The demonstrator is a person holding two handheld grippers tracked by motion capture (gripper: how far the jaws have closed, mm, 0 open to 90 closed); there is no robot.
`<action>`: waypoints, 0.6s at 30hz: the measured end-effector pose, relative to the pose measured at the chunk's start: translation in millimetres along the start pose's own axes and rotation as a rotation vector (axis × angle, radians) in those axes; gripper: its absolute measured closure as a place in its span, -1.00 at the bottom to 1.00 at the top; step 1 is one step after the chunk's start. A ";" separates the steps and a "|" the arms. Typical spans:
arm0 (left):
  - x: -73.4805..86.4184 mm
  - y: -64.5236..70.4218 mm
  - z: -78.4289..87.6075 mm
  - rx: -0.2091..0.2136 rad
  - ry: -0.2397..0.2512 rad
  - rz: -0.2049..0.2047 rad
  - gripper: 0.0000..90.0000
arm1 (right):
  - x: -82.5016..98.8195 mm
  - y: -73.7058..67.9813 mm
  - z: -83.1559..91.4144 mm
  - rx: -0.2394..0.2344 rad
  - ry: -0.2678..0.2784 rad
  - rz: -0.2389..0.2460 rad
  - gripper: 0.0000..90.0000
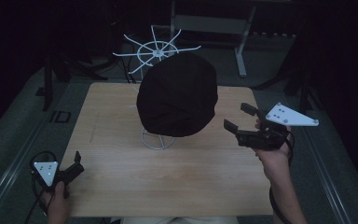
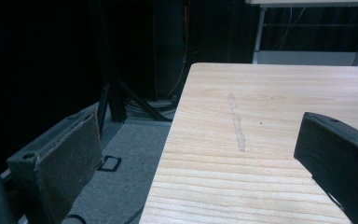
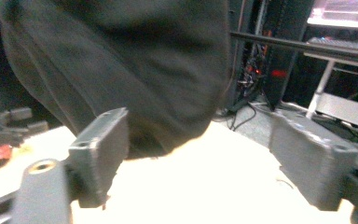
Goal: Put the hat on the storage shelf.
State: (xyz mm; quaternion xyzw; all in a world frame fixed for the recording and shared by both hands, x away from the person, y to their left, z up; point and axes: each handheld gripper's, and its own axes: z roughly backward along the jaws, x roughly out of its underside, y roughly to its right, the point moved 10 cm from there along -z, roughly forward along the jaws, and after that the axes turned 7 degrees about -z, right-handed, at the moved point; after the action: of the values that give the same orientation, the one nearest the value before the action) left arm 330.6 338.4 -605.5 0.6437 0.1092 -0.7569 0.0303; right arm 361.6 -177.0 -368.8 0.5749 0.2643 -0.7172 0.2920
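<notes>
1. A black cap sits draped over a white wire stand near the middle of the wooden table, covering the stand's top; the round wire base shows below the cap's lower edge.
2. In the right gripper view the cap hangs large and close ahead, above the bright tabletop.
3. The right gripper is just to the right of the cap, jaws pointing toward it and spread wide, with nothing between them; the pads are clear of the cloth.
4. The right hand holds that gripper from below, near the table's right edge.
5. The left gripper rests by the table's near left corner, well apart from the cap, held in the left hand.
6. In the left gripper view its jaws stand released and apart, with bare table between them.
7. A second white wire rack stands behind the table, beyond the cap.
</notes>
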 end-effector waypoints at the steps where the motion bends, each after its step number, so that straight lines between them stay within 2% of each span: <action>1: 0.0 -0.1 0.0 0.000 0.000 -0.001 -0.97 | 6.0 3.8 -0.3 0.001 -0.008 -0.008 -0.69; 3: 0.2 -0.3 0.1 0.000 -0.002 0.001 -0.97 | 19.2 11.6 -1.5 0.007 -0.026 -0.022 -0.70; 9: 0.0 -0.3 0.0 0.001 0.000 0.004 -0.97 | 69.9 36.4 -8.4 0.055 -0.128 -0.046 -0.70; 11: 0.0 -0.4 0.0 0.001 0.000 0.004 -0.97 | 87.1 43.8 -10.3 0.054 -0.151 -0.061 -0.70; 18: 0.1 -0.6 -0.1 -0.001 -0.001 0.005 -0.97 | 148.1 75.3 -14.1 0.113 -0.241 -0.084 -0.69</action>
State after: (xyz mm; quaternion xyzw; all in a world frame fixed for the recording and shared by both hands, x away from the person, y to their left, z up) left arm 330.5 339.0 -605.5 0.6436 0.1079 -0.7570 0.0324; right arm 400.5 -235.8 -519.9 0.4888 0.2102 -0.8063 0.2585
